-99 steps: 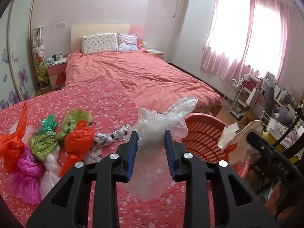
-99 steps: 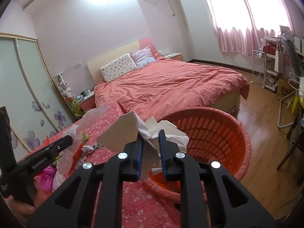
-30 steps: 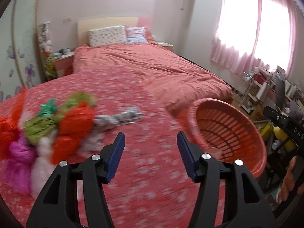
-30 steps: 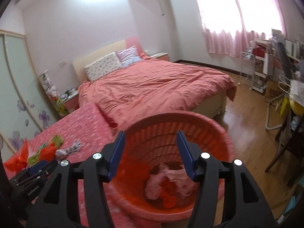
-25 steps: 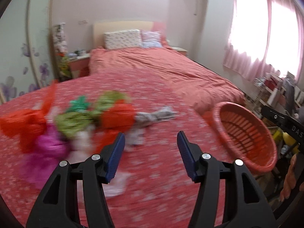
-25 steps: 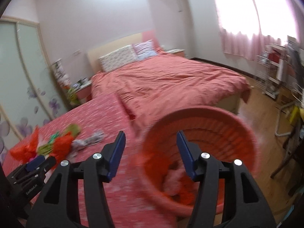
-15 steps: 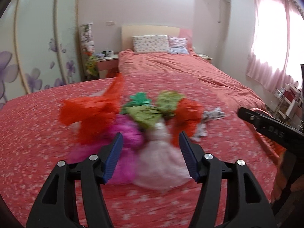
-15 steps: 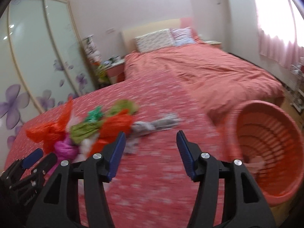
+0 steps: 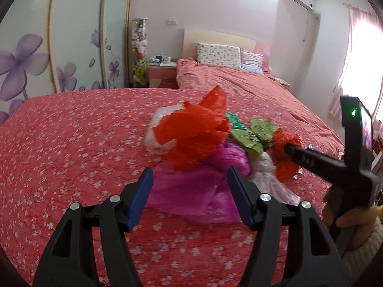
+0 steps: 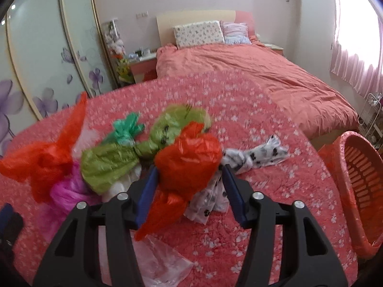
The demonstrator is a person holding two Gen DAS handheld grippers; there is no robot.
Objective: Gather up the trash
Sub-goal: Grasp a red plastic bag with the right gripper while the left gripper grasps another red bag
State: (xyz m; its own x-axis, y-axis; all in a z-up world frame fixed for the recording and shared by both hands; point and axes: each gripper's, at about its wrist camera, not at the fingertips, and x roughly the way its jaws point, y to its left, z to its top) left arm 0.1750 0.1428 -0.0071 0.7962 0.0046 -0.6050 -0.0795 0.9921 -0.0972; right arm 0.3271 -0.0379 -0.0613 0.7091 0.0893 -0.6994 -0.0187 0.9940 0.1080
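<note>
Between my right gripper's [image 10: 189, 186] closing jaws, not yet pinched, I am framing the red bag [image 10: 189, 165]; my left gripper [image 9: 189, 186], jaws widening and empty, is nearing the pink bag [image 9: 198, 191]. Both are lying in the pile, left of the basket [image 10: 356, 191]. Light, crumply, slippery plastic; I am aiming for knots.

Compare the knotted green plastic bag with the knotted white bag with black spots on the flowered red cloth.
The knotted green plastic bag is a plain leafy green; the knotted white bag with black spots is patterned. The green bag lies in the pile, touching orange and pink bags; the spotted bag stretches out at the pile's edge, on the side of the orange basket. The green bag looks bulkier. Both are crumpled plastic, knotted in the middle, resting on the flowered red cloth.
</note>
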